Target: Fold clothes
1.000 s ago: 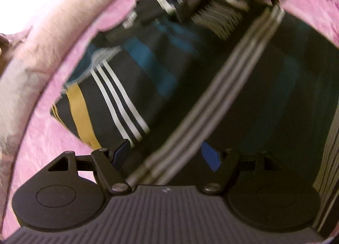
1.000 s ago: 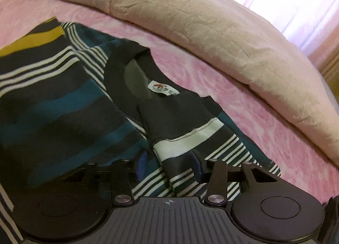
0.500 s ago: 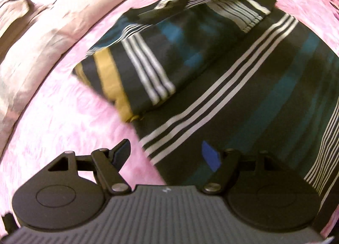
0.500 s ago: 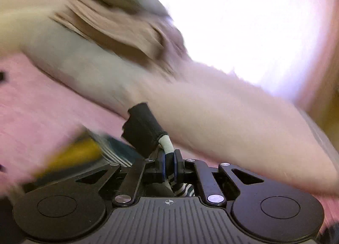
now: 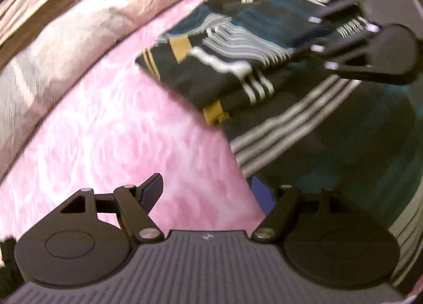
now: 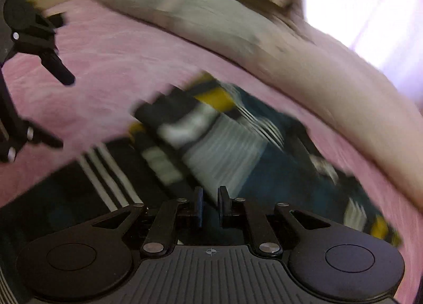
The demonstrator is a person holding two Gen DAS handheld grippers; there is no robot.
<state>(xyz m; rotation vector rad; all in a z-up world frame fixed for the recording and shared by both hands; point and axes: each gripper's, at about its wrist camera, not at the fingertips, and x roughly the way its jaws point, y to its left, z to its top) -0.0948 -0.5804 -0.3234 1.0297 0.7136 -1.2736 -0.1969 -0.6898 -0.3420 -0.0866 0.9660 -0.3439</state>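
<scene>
Striped shirt [image 5: 304, 124] spread on the pink bedspread [image 5: 132, 132], one part laid over its body; left gripper [image 5: 206, 193] released, right gripper [image 6: 210, 207] narrowly parted, seemingly empty; folded edge is best aligned and smoothed

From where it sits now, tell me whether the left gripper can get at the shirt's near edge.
Probably yes: the left gripper is open, nothing lies between its fingers and the striped shirt, whose edge lies by its right finger.

Dark striped shirt [image 5: 264, 60], pink bedspread [image 5: 119, 132]
</scene>
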